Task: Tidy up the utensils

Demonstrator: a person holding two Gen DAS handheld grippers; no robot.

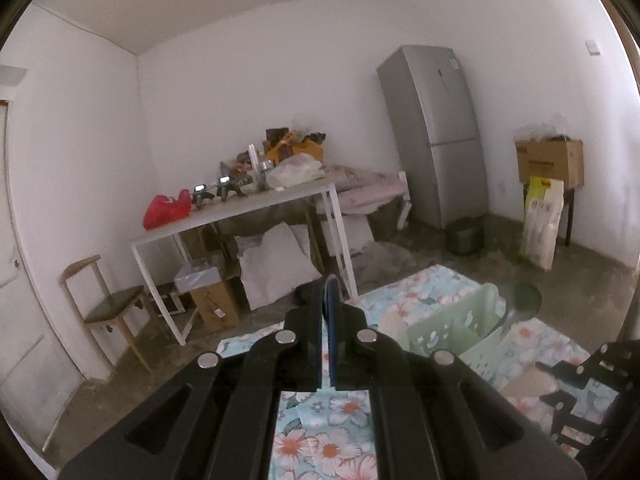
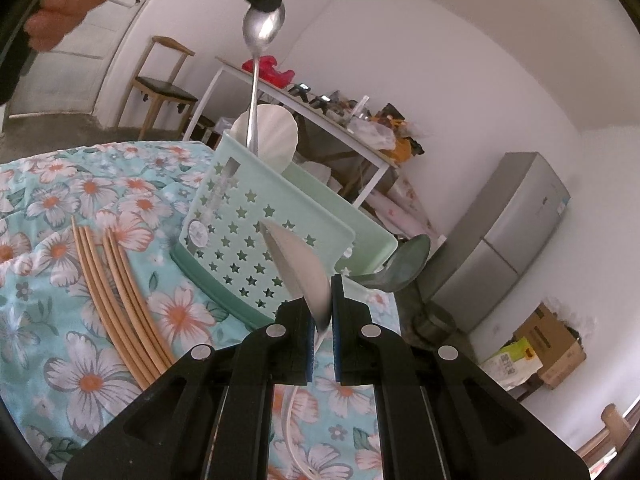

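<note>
A pale green utensil basket (image 2: pixel 256 216) with star holes stands on the floral cloth; it also shows in the left wrist view (image 1: pixel 460 324). My left gripper (image 1: pixel 326 308) is shut on the bowl of a metal spoon (image 2: pixel 260 40), holding it high with its handle hanging down into the basket's left end. My right gripper (image 2: pixel 322 312) is shut on a white-bladed knife (image 2: pixel 300 268), the blade pointing up in front of the basket. Several wooden chopsticks (image 2: pixel 116 292) lie on the cloth left of the basket. A white scoop (image 2: pixel 276 132) stands in the basket.
A dark green ladle (image 2: pixel 400 268) rests against the basket's right end. A white table (image 1: pixel 248 208) with clutter, a wooden chair (image 1: pixel 108 308), a grey fridge (image 1: pixel 436 132) and cardboard boxes (image 1: pixel 552 160) stand beyond the cloth-covered table (image 2: pixel 80 360).
</note>
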